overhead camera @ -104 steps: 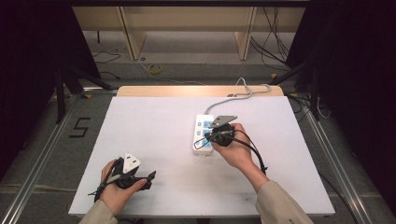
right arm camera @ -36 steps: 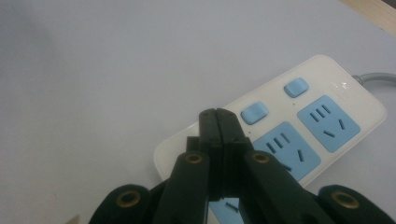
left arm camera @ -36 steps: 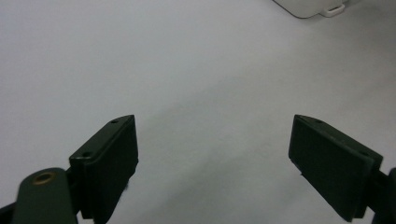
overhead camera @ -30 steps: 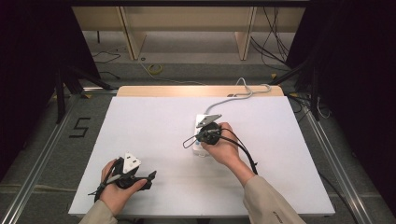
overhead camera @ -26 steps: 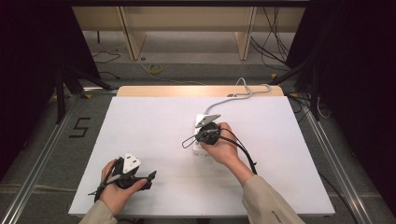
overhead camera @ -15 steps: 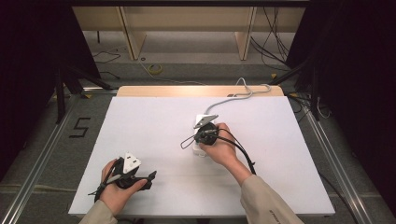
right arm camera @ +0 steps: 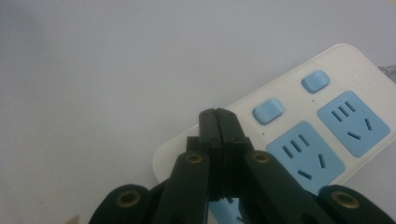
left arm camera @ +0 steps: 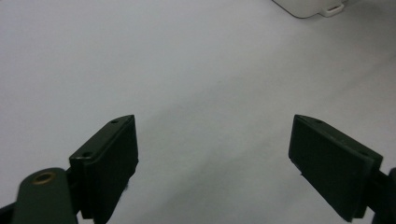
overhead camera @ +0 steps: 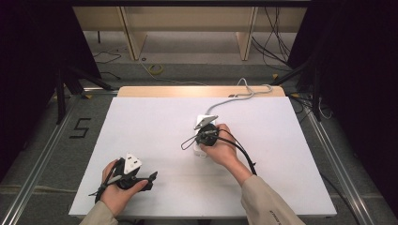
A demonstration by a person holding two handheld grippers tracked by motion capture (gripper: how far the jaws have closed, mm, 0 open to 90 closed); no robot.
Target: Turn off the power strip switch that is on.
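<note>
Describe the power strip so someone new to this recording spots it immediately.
On the white table, look just right of centre, under the right gripper, whose jaws are shut. The power strip is a white bar with light blue sockets and switches, and a grey cable trails toward the table's far edge.

My table [overhead camera: 155, 122] is plain white with no pattern, and a pale wood strip [overhead camera: 197, 91] runs along its far edge. The power strip [right arm camera: 336, 84] is creamy white; its sockets [right arm camera: 353, 122] sit in sky-blue square panels with dark slots, and its two switches [right arm camera: 268, 111] are the same blue (a shade softer, perhaps). Its cord [overhead camera: 244, 91] is light grey. Both my grippers, left [left arm camera: 215, 158] and right [right arm camera: 218, 122], are matte black with small brass-coloured rivets; the left one carries a white three-cornered plate [overhead camera: 132, 163]. My sleeve [overhead camera: 267, 204] is beige.
</note>
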